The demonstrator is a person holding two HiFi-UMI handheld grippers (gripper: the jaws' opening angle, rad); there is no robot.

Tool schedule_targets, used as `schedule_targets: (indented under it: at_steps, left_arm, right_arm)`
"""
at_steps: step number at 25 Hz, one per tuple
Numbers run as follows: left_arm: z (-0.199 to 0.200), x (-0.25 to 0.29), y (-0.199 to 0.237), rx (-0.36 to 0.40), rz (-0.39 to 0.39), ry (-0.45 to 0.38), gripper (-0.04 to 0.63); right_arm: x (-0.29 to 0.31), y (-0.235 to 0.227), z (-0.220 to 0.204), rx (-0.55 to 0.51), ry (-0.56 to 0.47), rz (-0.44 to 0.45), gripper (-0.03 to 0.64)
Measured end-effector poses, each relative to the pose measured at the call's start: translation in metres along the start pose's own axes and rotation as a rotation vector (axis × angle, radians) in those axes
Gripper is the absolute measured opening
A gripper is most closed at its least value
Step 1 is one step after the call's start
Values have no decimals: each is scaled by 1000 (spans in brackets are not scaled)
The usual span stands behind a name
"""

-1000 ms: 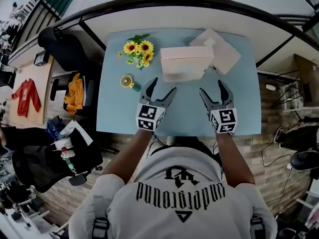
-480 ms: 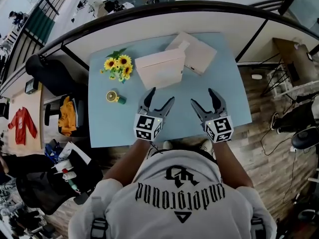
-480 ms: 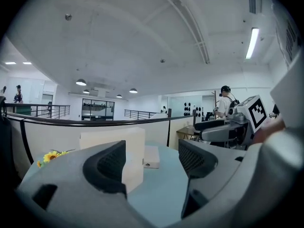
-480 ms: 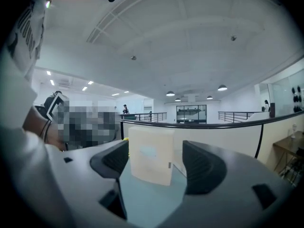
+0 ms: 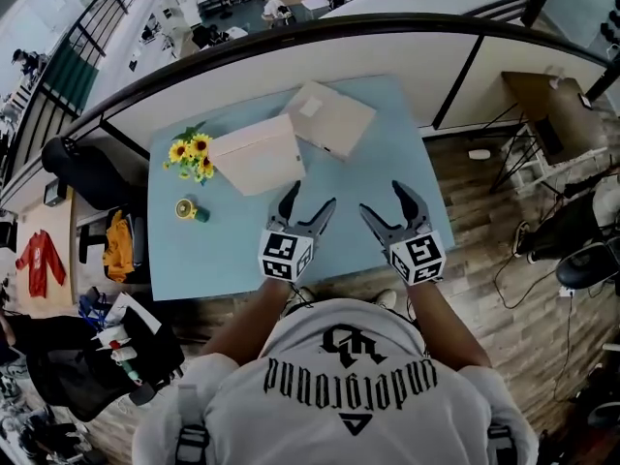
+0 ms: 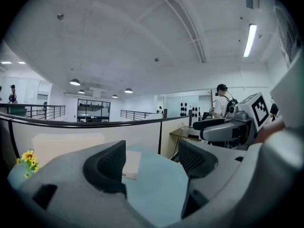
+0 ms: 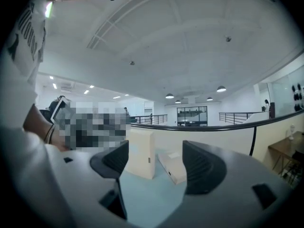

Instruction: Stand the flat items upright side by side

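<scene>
Two flat beige boxes rest on the light blue table. One box stands upright on its edge near the table's middle back; in the right gripper view this upright box shows ahead between the jaws. The other box lies flat behind and to its right, and the flat box is also in the right gripper view. A corner of a beige box shows in the left gripper view. My left gripper and right gripper hover open and empty over the table's near half, apart from the boxes.
A bunch of yellow sunflowers lies at the table's back left, with a small yellow and green object in front of it. A black railing curves behind the table. Wooden floor and a side desk lie to the right.
The head view has swung, so the table and boxes sit lower and further left in frame. Both grippers stay open and have hardly moved over the near table.
</scene>
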State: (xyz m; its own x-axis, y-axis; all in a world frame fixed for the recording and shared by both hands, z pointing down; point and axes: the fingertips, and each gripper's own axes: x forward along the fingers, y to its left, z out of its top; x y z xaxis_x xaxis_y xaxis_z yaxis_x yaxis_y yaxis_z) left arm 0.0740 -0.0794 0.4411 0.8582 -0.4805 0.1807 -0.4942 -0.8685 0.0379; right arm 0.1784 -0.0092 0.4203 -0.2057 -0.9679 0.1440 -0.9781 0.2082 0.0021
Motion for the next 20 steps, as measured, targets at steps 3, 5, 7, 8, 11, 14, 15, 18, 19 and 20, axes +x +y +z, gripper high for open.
schedule_targets:
  at_steps: [3,5,7,8,11,14,15,18,19,20]
  left_arm:
    - [5,30,-42,3,-4,-2,356]
    - [8,48,-69,7,-7,-5,356]
    - [9,64,-95,11,-7,-8,356]
    - [9,72,-106,11,-6,-9,356]
    - [10,90,-136,11,-6,-6,356]
    - [11,103,-158,17,-14,4,356]
    - [11,106,-162,19,-15,8,357]
    - [13,116,-164,23,-9,14,357]
    - [14,120,-162,22,-4,14,356]
    - [15,123,-159,22,1,13,357]
  right_arm:
    - [-28,-35,-1,-3,-7,13,354]
    - [-47,-55,-2,1,-15,18,354]
    - [-64,-73,-5,2,-19,26,354]
    - [-72,-80,-7,2,-19,32,354]
    - [-93,-100,-12,6,-17,44,354]
    - [-107,-117,-15,18,-21,45,356]
    - [-109,-121,-16,23,-23,45,356]
    - [-109,-133,-20,34,-24,47,356]
    - [-107,-137,-22,37,-23,48,356]
    - [-104,-141,-23,39,-22,49,356]
